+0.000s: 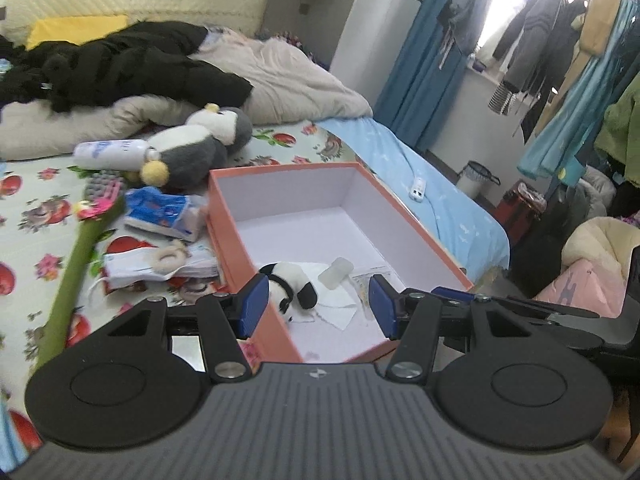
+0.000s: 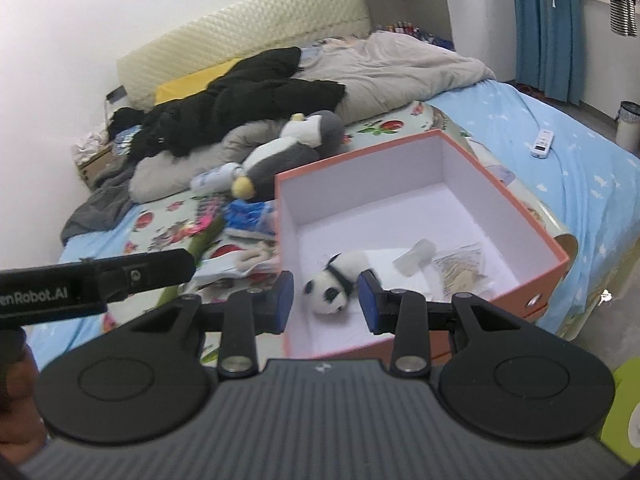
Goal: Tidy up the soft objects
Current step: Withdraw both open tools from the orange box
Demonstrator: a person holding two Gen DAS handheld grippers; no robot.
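An open orange box [image 1: 224,216] [image 2: 472,148] with a white inside stands on the bed. A small panda plush [image 1: 292,286] [image 2: 334,286] lies inside it near the front, beside a clear tube [image 1: 336,272] [image 2: 414,258] and paper. A grey and white penguin plush [image 1: 196,144] [image 2: 292,144] lies on the bed behind the box. My left gripper [image 1: 318,308] is open and empty above the box's front. My right gripper [image 2: 326,304] is open and empty, with the panda seen between its pads. The left gripper's body [image 2: 96,278] shows at the left of the right wrist view.
A white bottle [image 1: 110,154], a green stemmed plush flower [image 1: 86,224], blue packets [image 1: 160,212] and papers lie left of the box. A black coat [image 1: 120,64] and beige quilt [image 1: 288,76] cover the bed's head. A white remote [image 2: 543,143] lies on the blue sheet. Hanging clothes [image 1: 560,40] stand right.
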